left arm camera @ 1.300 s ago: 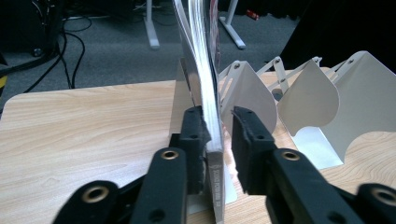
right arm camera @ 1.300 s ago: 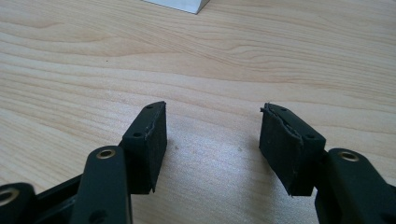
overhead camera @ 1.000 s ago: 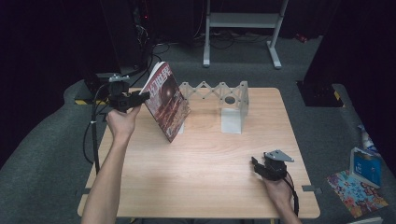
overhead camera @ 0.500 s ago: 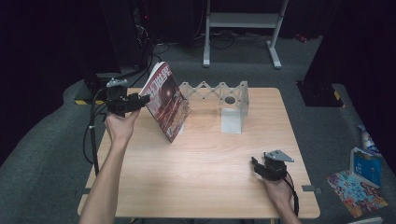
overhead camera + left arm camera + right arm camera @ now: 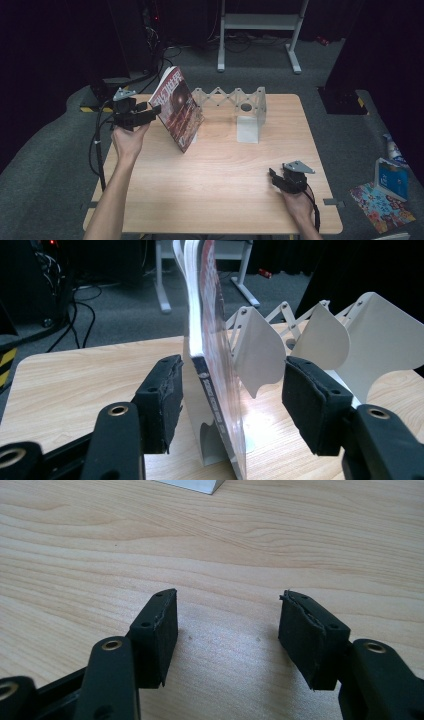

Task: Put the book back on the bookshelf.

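A: Leaning in the white rack (image 5: 235, 100) at the counter's (image 5: 225, 170) far left, the book (image 5: 177, 107) stands between the left gripper's (image 5: 232, 405) spread jaws, spine toward the camera, long axis nearly upright.

B: Is it gripped?

A: No, both pads are apart from it (the left pad is nearer). The right gripper (image 5: 227, 630) rests near the counter's front edge, well apart, jaws open and empty.

B: And the count?

A: One book, one rack, two grippers.
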The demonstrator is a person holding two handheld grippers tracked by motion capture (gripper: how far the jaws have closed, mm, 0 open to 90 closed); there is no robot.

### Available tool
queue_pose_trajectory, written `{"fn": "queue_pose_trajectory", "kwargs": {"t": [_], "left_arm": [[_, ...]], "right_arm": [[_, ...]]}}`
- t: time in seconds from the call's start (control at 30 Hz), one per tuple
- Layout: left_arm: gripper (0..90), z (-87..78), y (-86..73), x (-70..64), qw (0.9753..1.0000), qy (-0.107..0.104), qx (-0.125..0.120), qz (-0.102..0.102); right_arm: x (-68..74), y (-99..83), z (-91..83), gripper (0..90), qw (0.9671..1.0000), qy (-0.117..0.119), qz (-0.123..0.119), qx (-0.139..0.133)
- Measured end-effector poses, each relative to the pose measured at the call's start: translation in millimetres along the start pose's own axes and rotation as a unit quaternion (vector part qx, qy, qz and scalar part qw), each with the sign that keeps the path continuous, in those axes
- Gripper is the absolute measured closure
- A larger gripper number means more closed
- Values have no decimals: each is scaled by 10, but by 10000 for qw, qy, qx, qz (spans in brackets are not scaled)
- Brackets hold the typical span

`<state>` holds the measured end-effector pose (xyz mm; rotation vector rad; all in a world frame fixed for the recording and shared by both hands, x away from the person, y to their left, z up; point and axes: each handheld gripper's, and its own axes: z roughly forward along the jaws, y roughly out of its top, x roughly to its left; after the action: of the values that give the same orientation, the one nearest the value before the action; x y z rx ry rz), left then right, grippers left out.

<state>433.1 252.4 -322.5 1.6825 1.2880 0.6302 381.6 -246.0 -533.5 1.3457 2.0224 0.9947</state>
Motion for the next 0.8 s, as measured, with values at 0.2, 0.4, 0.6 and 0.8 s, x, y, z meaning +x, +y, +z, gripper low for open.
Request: {"fn": "queue_pose_trajectory", "kwargs": {"t": [0.2,0.4,0.6,0.8], "left_arm": [[407,-78,-54,-17,9999,34,-72,100],[401,-138,-113,-33,9998,21,-126,144],[393,-183,-172,-37,9997,26,-176,163],[387,-213,-252,-33,9997,-3,-203,145]], "right_arm": [[-1,-4,5,404,10000,19,-12,-27],[1,-5,5,402,10000,23,-3,-36],[0,-8,7,400,10000,27,-25,-53],[1,-8,7,398,10000,34,-20,-55]]}}
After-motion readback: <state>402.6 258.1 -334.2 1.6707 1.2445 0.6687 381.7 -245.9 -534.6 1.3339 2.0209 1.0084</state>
